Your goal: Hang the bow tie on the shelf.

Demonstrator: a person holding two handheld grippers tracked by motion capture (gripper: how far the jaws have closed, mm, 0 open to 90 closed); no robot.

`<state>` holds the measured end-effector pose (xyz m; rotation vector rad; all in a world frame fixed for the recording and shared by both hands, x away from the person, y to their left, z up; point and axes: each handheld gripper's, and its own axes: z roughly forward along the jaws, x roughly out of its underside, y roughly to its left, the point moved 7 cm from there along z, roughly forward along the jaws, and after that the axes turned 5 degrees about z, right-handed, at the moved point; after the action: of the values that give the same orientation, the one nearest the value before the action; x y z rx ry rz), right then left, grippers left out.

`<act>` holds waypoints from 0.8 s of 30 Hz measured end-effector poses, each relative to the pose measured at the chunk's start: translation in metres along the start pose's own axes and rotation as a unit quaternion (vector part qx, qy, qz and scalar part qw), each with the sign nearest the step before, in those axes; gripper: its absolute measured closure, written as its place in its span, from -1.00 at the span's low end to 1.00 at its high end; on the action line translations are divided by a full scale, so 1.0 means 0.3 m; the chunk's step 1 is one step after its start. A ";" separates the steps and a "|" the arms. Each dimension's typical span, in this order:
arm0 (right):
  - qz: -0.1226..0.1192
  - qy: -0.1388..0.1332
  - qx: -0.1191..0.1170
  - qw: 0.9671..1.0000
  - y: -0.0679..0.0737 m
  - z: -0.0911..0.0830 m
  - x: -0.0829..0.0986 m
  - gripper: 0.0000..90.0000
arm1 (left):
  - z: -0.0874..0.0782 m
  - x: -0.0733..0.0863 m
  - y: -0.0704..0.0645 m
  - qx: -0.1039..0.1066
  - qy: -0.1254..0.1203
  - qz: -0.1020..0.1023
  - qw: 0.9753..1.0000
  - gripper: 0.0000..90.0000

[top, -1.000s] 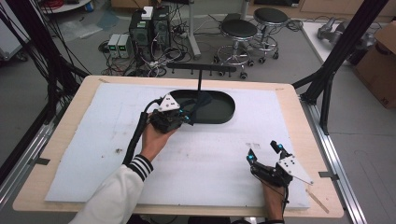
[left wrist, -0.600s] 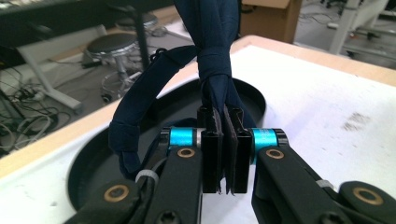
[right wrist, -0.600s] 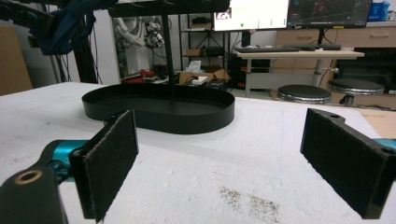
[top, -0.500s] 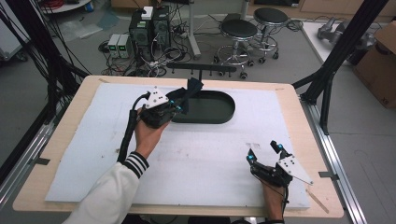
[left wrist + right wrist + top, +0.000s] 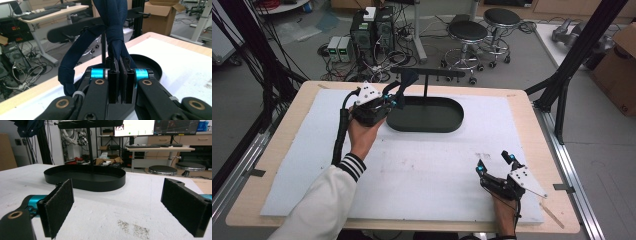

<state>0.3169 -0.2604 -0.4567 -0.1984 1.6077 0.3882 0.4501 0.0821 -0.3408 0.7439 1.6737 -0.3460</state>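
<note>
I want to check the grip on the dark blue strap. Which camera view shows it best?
The left gripper view: the dark blue strap rises from between the left gripper's shut jaws, with a loop hanging beside them. The high view shows it small, near the stand's crossbar. The right gripper view catches dark blue cloth at its top left corner.

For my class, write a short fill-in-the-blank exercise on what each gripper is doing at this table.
1. The left gripper is shut on a dark ____ strap.
2. The right gripper has its jaws ____.
3. The black stand's tray is ____ in shape.
4. The right gripper rests on the ____ mat.

Missing words: blue; open; oval; white
</note>
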 end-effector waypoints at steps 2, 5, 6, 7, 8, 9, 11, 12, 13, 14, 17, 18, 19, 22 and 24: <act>-0.001 0.000 0.000 1.000 0.000 0.000 0.000 -0.77 | 0.004 -0.005 0.016 -0.005 0.005 0.006 1.000 0.92; 0.000 0.000 0.000 1.000 0.000 0.000 0.000 -0.77 | 0.011 -0.016 0.037 -0.011 0.002 0.004 1.000 0.92; -0.001 0.000 0.000 1.000 0.000 0.000 0.000 -0.77 | 0.016 -0.020 0.049 -0.013 0.003 0.007 1.000 0.92; -0.001 0.000 0.000 1.000 0.000 0.000 0.000 -0.77 | 0.016 -0.020 0.049 -0.013 0.003 0.007 1.000 0.92; 0.000 0.000 0.000 1.000 0.000 0.000 0.000 -0.77 | 0.020 -0.021 0.054 -0.013 0.004 0.009 1.000 0.92; -0.001 0.000 0.000 1.000 0.000 0.000 0.000 -0.77 | 0.025 -0.021 0.058 -0.014 0.007 0.011 1.000 0.92; 0.000 0.000 0.000 1.000 0.000 0.000 0.000 -0.77 | 0.031 -0.023 0.062 -0.015 0.008 0.015 1.000 0.92; 0.001 0.001 -0.001 1.000 0.000 0.000 0.000 -0.77 | 0.037 -0.028 0.062 -0.014 0.007 0.016 1.000 0.92; 0.001 0.000 0.000 1.000 0.000 0.000 0.000 -0.77 | 0.037 -0.028 0.062 -0.014 0.007 0.016 1.000 0.92; 0.001 0.000 0.000 1.000 0.000 0.000 0.000 -0.77 | 0.041 -0.031 0.062 -0.015 0.007 0.021 1.000 0.92; 0.000 0.000 0.000 1.000 -0.001 0.000 0.000 -0.77 | 0.053 -0.039 0.067 -0.017 0.008 0.025 1.000 0.92; 0.000 0.000 0.000 1.000 -0.001 0.000 0.000 -0.77 | 0.059 -0.041 0.071 -0.018 0.008 0.023 1.000 0.92; -0.001 0.000 0.000 1.000 -0.001 0.001 0.000 -0.77 | 0.065 -0.041 0.076 -0.020 0.009 0.025 0.999 0.92; 0.000 -0.001 0.000 1.000 -0.001 0.001 0.000 -0.77 | 0.085 -0.033 0.084 -0.023 0.018 0.028 0.999 0.92; 0.000 0.000 0.000 1.000 -0.001 0.000 0.000 -0.77 | 0.095 -0.027 0.088 -0.024 0.019 0.024 0.999 0.92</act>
<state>0.3171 -0.2606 -0.4567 -0.1978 1.6077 0.3892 0.4895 0.0824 -0.3356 0.7588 1.6909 -0.2590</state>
